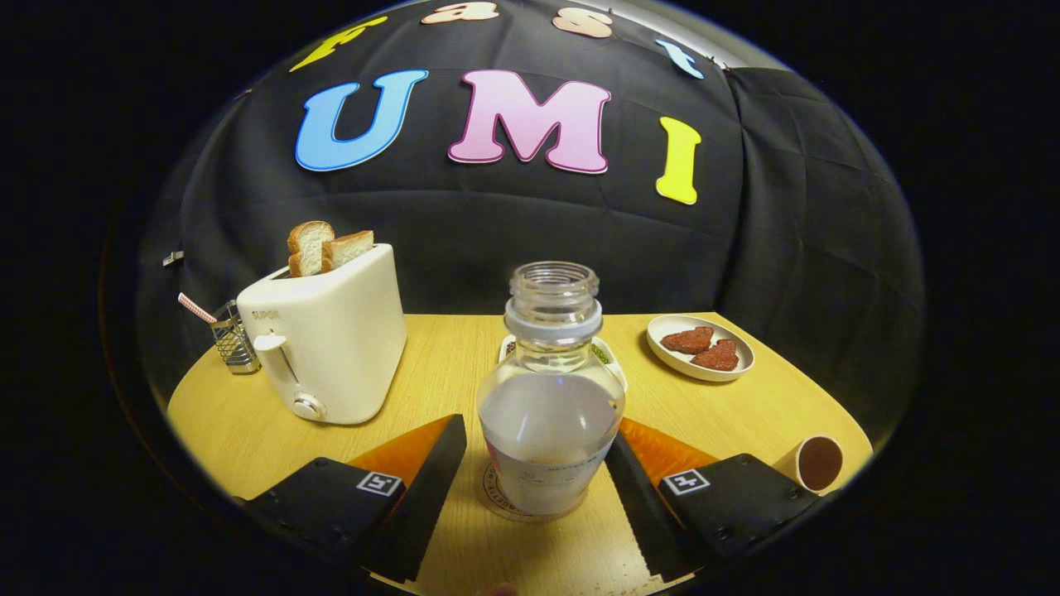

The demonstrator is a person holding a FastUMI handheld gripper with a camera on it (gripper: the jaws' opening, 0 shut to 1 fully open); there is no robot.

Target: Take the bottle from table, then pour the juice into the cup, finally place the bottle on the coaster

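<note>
Bottle (551, 397), uncapped and roughly half full of pale juice, stands upright on the coaster (497, 497) between the spread fingers of the gripper (537, 463), neither clearly touching it. It looks smooth, top-open, moderately heavy; grip the wide lower body. Cup (813, 462) sits at three o'clock.

The gripper view looks forward from low over the wooden table (248, 430), level along the two fingers toward the booth's black cloth wall. It sits very near the bottle (551, 397), which stands upright dead ahead; the toaster (327, 339) lies left of the bottle.
</note>
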